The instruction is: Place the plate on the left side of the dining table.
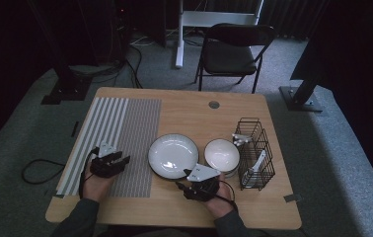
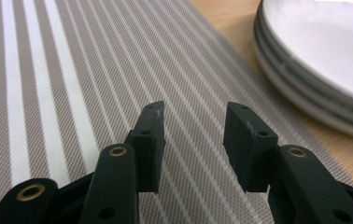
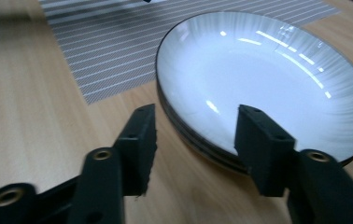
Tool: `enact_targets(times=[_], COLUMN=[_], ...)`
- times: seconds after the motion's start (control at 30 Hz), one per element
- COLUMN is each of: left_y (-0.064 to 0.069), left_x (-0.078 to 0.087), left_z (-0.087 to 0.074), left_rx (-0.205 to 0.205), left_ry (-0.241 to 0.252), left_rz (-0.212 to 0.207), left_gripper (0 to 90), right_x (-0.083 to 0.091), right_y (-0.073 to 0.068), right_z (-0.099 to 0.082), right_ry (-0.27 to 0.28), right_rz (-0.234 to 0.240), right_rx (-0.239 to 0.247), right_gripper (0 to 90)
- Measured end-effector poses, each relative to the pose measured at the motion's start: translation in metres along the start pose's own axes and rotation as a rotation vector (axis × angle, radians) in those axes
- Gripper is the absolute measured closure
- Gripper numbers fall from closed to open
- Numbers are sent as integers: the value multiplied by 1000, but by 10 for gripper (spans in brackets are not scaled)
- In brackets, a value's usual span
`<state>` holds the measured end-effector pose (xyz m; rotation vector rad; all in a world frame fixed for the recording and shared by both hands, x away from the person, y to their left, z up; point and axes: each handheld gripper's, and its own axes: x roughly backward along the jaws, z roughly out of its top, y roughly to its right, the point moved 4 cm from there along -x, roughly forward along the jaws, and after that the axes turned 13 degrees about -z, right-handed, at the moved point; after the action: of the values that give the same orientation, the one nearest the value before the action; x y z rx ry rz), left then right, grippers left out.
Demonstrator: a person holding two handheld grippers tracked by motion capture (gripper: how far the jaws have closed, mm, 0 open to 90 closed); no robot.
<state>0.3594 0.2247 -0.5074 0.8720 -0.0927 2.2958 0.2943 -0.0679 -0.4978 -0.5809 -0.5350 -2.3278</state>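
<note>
Dark curtains and grey carpet ring a wooden counter (image 1: 184,106), with a folding chair (image 1: 234,52) behind it. From the high view, a striped placemat (image 1: 118,133) covers the counter's left part; beside it sits a stack of plates (image 1: 173,156), then a stack of white bowls (image 1: 222,156), then a black wire rack (image 1: 256,153) with white utensils. The left tool (image 1: 117,162) hovers over the placemat, the right tool (image 1: 194,183) just short of the plates' near rim.

Left gripper view — the left tool (image 2: 194,135) stands apart, nothing between its jaws, stripes beneath, plates (image 2: 314,70) at upper right.

Right gripper view — the right tool (image 3: 195,140) is apart and empty, its right jaw in front of the plates' (image 3: 268,79) near rim.
</note>
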Motion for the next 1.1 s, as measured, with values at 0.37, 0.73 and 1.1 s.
enact_targets(times=[0.37, 0.73, 1.1], left_y=[13, 25, 28], left_x=[-19, -53, -88], left_z=[39, 65, 77], left_rx=[-60, -99, -103], left_ry=[11, -10, -59], left_rz=[-58, -98, -95], left_gripper=[622, 661, 750], right_x=[-11, -13, -13], right_y=[5, 13, 15], right_z=[2, -5, -6], right_ry=[-24, -42, -37], right_rz=[-85, -107, -114], right_rx=[21, -5, -16], right_gripper=[611, 629, 672])
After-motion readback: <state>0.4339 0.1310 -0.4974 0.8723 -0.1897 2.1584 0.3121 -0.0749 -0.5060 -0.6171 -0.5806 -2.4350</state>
